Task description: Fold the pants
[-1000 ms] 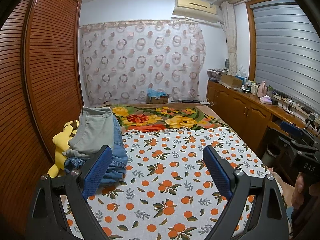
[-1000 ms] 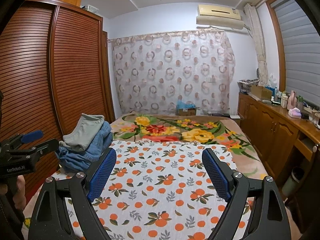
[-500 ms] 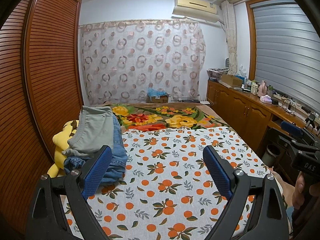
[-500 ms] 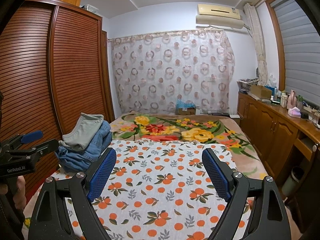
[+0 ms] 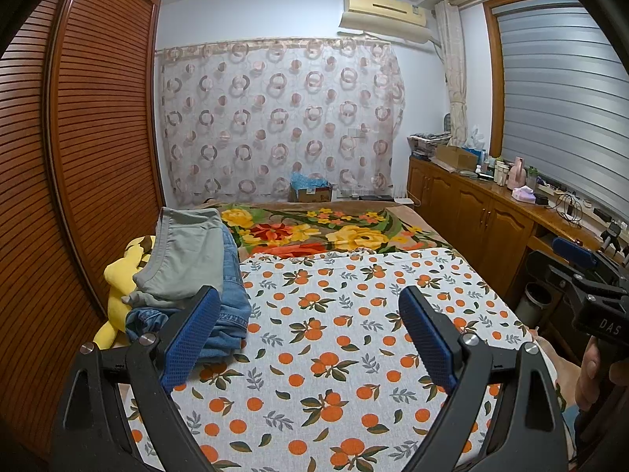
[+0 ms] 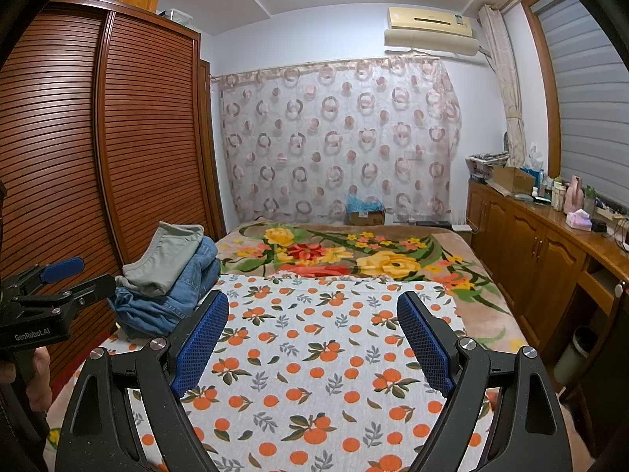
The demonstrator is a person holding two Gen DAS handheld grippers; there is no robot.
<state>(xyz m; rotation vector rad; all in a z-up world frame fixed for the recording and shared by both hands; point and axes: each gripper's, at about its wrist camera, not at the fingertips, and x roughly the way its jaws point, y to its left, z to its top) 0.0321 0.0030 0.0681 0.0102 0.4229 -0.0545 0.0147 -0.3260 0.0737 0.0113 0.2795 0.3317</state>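
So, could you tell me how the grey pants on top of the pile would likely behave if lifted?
The grey pants look soft and folded, so they would probably droop and unfold. They rest on blue jeans, which look heavier and may stay put. Seemingly light, but floppy.

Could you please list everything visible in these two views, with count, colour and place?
pants pile: one stack, grey pair on top of blue jeans, left side of the bed
orange-print sheet: one, white with oranges, covering the near bed
floral blanket: one, brown with yellow and red flowers, far end of the bed
plush toy: one, yellow, beside the pile at the wardrobe
wardrobe: one, brown, slatted, left
curtain: one, ring pattern, back wall
air conditioner: one, cream, above the curtain
left gripper: blue pads, open, empty
right gripper: blue pads, open, empty
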